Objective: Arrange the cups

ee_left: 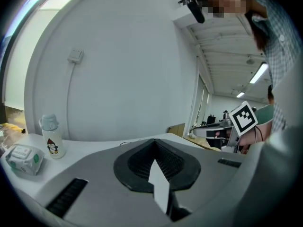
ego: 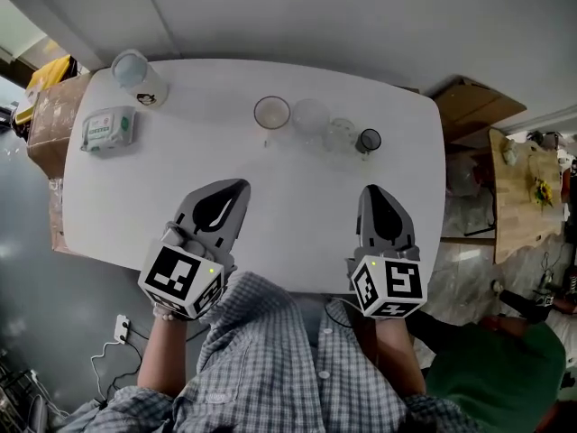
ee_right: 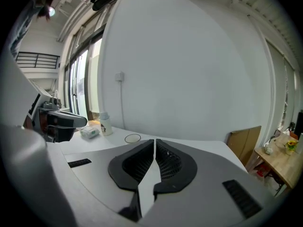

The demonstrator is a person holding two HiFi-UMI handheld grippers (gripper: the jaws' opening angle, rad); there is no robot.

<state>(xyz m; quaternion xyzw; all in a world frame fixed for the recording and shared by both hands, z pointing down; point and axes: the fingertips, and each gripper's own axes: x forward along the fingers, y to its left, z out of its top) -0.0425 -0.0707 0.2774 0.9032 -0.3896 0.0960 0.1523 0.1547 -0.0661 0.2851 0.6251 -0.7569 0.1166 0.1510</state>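
Observation:
Several cups stand in a row at the far side of the white table (ego: 270, 197): a clear cup with a brownish rim (ego: 271, 113), a clear glass (ego: 309, 115), a cut-glass tumbler (ego: 341, 134) and a small dark cup (ego: 368, 140). The brown-rimmed cup (ee_right: 132, 138) also shows in the right gripper view. My left gripper (ego: 239, 188) hovers over the near left of the table, shut and holding nothing. My right gripper (ego: 370, 192) hovers over the near right, shut and holding nothing. Both are well short of the cups.
A white bottle with a penguin print (ego: 138, 77) and a pack of wet wipes (ego: 109, 129) sit at the table's far left. The bottle (ee_left: 51, 137) and the pack (ee_left: 22, 158) also appear in the left gripper view. Cardboard boxes (ego: 473, 106) and a wooden table (ego: 527, 188) stand to the right.

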